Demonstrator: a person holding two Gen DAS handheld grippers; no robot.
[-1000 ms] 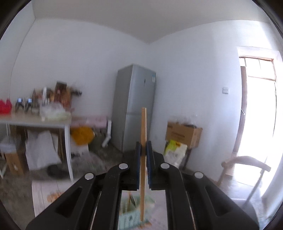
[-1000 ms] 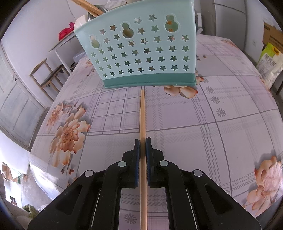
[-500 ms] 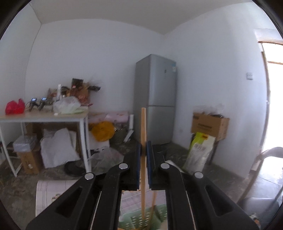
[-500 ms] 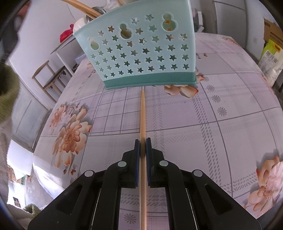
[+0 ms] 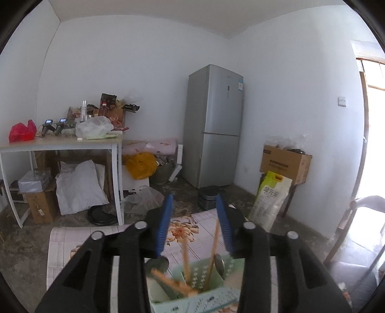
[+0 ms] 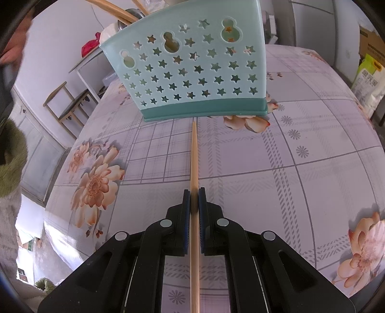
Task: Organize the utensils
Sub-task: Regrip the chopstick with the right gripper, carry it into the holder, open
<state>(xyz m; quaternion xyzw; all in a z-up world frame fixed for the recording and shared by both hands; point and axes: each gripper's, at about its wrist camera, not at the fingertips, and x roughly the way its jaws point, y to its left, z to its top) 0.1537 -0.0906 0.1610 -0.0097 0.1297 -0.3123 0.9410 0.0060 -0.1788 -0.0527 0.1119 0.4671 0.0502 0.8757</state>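
Right wrist view: we see a wooden chopstick [image 6: 194, 156] pinched between the blue pads of the right gripper [image 6: 194, 201], jaws closed tight on it. The stick runs straight ahead from the pads, and its far tip stops just short of the dark base of the teal utensil basket [image 6: 192, 72]. The basket stands upright on the floral tablecloth [image 6: 300, 134], its wall pierced with star holes. More wooden handles [image 6: 113, 10] stick out above its rim at upper left. At the left edge of this view we see a green furry cuff [image 6: 10, 156] of a person.

Left wrist view: the left gripper [image 5: 195, 225] hangs above the same basket [image 5: 199, 284], which sits low in the picture between and below the fingers. Its jaws are opening; the blue pads stand apart and press on nothing. One chopstick [image 5: 214, 250] leans in the basket just inside the right pad; we cannot tell whether it touches the pad. A second stick [image 5: 185, 255] stands beside it, a metal spoon [image 5: 219, 262] to its right, and a blurred wooden handle [image 5: 173, 283] lies across the left compartment.

Beyond the table edge we note a grey fridge [image 5: 214, 125], a cardboard box [image 5: 285, 161] and a cluttered white side table [image 5: 62, 142].
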